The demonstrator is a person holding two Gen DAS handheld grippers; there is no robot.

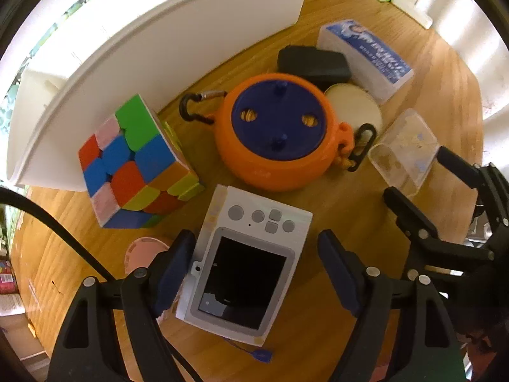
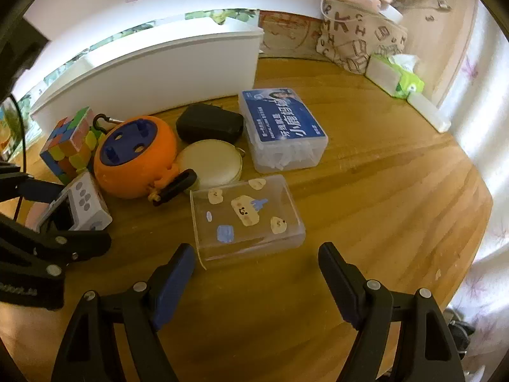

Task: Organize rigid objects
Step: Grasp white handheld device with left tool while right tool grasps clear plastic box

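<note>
My left gripper [image 1: 254, 244] points down over a white digital camera [image 1: 245, 273] lying screen-up on the wooden table [image 2: 381, 191]. The camera sits between the open jaws; the left pad is at its edge and the right pad stands clear of it. My right gripper [image 2: 257, 251] is open just short of a clear plastic box with stickers [image 2: 245, 219]. Behind them lie a colourful puzzle cube [image 1: 133, 165], an orange round reel with a blue lid [image 1: 273, 130], a black case [image 1: 313, 62], a cream disc [image 1: 353, 105] and a blue-labelled box [image 2: 283, 130].
A long white bin [image 2: 159, 70] stands along the back of the table behind the objects. A pink round item [image 1: 143, 248] lies partly under my left finger. A tissue pack [image 2: 394, 76] and a patterned bag [image 2: 359, 38] sit at the far right corner.
</note>
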